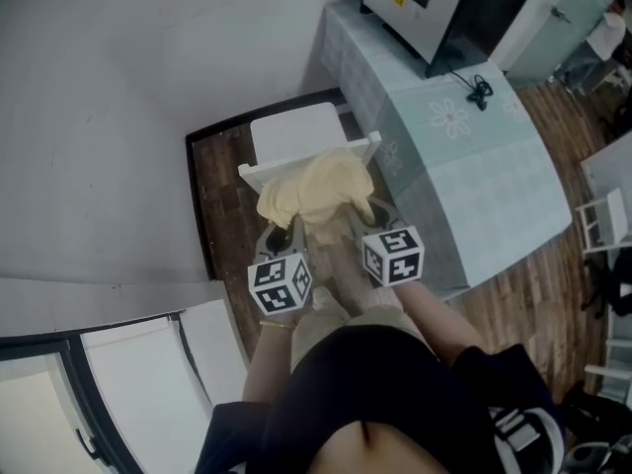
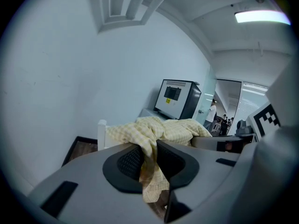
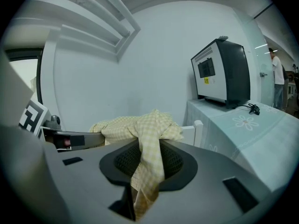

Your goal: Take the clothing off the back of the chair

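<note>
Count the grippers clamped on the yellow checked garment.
2. The left gripper pinches the garment on its left side, the right gripper on its right, both near the white chair back. None hidden.

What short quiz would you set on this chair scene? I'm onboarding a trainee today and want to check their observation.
1. True or false: the yellow checked garment lies flat on the seat of the white chair.
2. What is the right gripper clamped on? A: the chair's rail. B: the garment. C: nothing.
3. Fill in: the boxy machine stands on a ___ beside the chair.

Key: 1 false, it is bunched at the backrest. 2 B. 3 table.
</note>
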A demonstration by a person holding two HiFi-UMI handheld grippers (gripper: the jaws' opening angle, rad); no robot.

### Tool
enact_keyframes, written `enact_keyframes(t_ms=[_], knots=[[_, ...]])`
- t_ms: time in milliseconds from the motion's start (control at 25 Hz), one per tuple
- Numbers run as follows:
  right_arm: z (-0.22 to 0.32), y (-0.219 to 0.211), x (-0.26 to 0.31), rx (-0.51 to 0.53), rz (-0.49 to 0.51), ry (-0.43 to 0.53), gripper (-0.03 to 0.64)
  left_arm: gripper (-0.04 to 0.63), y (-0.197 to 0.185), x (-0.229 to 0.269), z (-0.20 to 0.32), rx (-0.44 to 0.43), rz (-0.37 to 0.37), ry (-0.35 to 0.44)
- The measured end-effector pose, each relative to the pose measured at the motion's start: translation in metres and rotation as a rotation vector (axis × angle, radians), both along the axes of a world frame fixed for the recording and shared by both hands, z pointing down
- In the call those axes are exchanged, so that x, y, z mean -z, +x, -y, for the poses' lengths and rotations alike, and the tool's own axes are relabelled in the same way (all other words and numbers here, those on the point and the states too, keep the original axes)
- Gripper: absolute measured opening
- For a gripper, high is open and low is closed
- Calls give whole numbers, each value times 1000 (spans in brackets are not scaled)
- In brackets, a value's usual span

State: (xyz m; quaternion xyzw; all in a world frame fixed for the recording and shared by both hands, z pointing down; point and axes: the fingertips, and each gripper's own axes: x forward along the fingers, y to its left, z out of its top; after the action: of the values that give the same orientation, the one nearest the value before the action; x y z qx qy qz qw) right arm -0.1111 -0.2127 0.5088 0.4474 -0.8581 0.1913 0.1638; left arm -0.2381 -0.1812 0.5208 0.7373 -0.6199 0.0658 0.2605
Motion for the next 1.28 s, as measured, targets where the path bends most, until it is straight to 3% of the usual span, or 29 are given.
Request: enact_keyframes(t_ms=[760, 1280], knots=[[-69, 97, 27, 107, 26, 34, 98, 69, 100, 24, -78, 106, 12, 28], [-120, 146, 32, 130, 26, 65, 98, 69, 149, 30, -129, 129, 21, 47]])
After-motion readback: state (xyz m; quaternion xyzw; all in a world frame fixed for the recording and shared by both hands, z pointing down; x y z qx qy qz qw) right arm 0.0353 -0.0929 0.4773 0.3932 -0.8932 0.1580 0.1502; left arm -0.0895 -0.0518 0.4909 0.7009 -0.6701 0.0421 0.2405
